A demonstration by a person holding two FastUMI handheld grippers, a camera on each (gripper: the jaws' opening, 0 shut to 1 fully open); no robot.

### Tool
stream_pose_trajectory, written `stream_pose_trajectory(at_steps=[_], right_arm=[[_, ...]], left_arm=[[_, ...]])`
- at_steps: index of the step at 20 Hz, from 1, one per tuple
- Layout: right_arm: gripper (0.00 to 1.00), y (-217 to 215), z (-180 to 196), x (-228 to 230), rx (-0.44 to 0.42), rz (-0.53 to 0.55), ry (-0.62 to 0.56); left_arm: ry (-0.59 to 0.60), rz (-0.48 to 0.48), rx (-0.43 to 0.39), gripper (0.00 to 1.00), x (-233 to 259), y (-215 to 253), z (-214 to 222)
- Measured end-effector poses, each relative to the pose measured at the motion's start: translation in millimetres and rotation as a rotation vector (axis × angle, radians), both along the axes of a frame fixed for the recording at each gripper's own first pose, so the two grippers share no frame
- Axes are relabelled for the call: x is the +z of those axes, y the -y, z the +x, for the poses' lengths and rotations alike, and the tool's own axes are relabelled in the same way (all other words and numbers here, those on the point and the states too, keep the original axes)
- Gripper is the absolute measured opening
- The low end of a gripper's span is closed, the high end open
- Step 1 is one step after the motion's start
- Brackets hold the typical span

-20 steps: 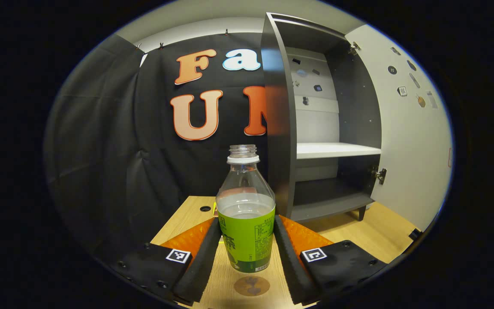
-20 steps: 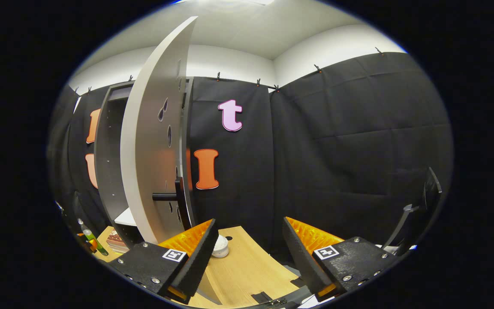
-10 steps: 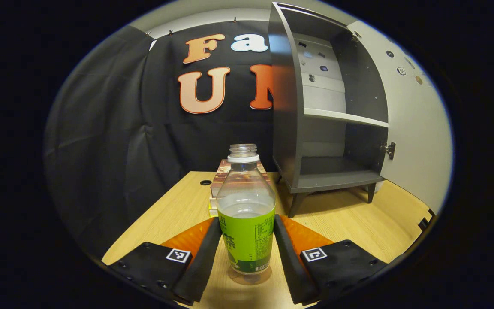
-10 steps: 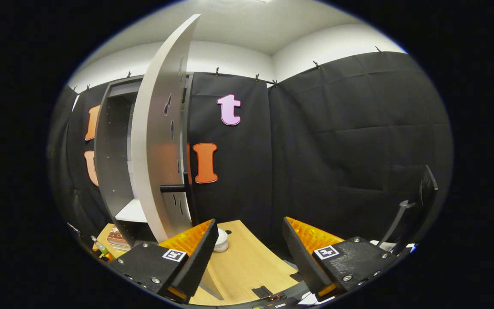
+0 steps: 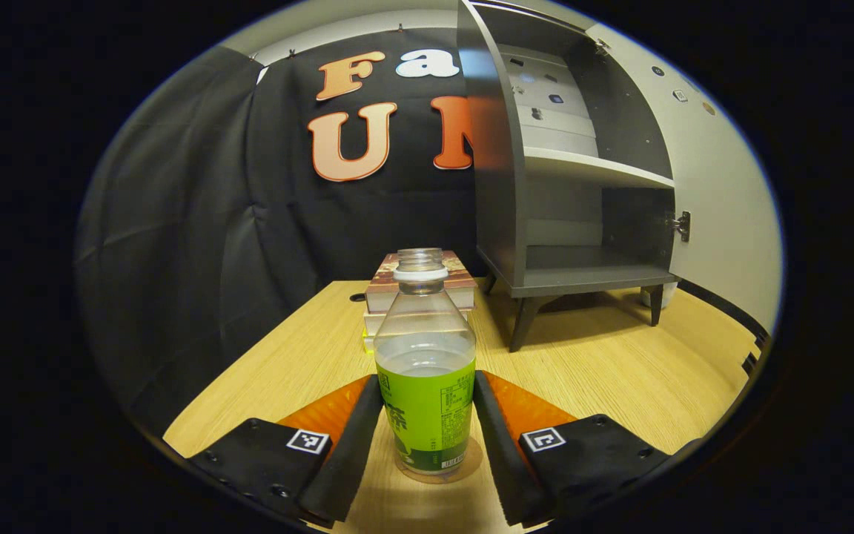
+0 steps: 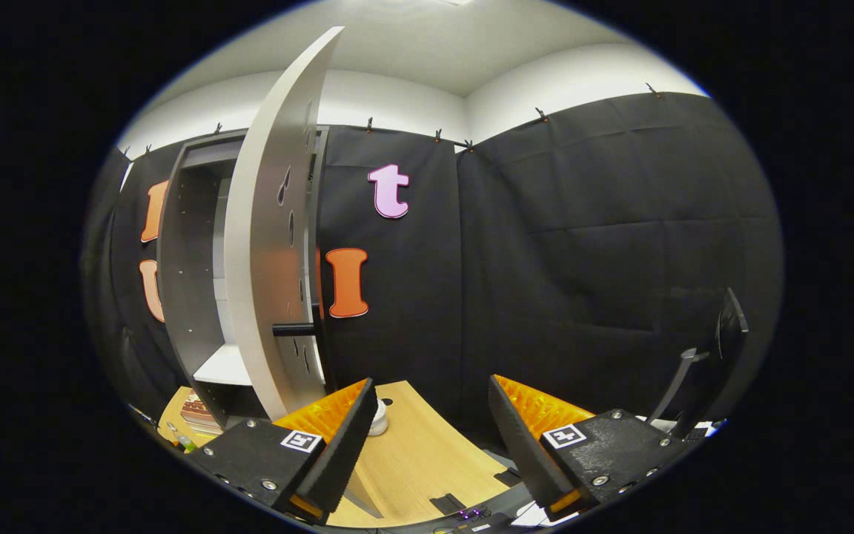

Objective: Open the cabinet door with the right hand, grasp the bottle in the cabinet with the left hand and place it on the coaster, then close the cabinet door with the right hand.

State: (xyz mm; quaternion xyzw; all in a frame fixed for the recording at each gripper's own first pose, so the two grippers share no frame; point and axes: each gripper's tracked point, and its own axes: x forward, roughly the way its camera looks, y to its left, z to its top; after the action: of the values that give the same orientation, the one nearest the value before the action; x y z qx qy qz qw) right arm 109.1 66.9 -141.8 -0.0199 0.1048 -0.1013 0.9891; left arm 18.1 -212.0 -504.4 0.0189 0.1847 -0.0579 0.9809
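While the left gripper [image 5: 427,434] clamps the green-labelled bottle [image 5: 425,371] on the round coaster [image 5: 471,463] on the wooden table [image 5: 605,378], placement looks nearly done. Next: release it. The right gripper [image 6: 431,437], empty and spread, waits near the open cabinet door [image 6: 267,245].

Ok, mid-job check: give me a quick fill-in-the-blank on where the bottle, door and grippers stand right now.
1. The left gripper is shut on the ____.
2. The bottle stands on the round ____ on the table.
3. The cabinet door stands ____.
4. The right gripper is open and holds ____.

Missing words: bottle; coaster; open; nothing
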Motion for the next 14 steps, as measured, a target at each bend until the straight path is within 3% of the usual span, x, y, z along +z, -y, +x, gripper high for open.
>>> stream_pose_trajectory(at_steps=[14], right_arm=[[0.93, -8, 5, -2, 0.062, -0.002, -0.005]], left_arm=[[-0.026, 0.058, -0.007, 0.84, 8, 6, -23]])
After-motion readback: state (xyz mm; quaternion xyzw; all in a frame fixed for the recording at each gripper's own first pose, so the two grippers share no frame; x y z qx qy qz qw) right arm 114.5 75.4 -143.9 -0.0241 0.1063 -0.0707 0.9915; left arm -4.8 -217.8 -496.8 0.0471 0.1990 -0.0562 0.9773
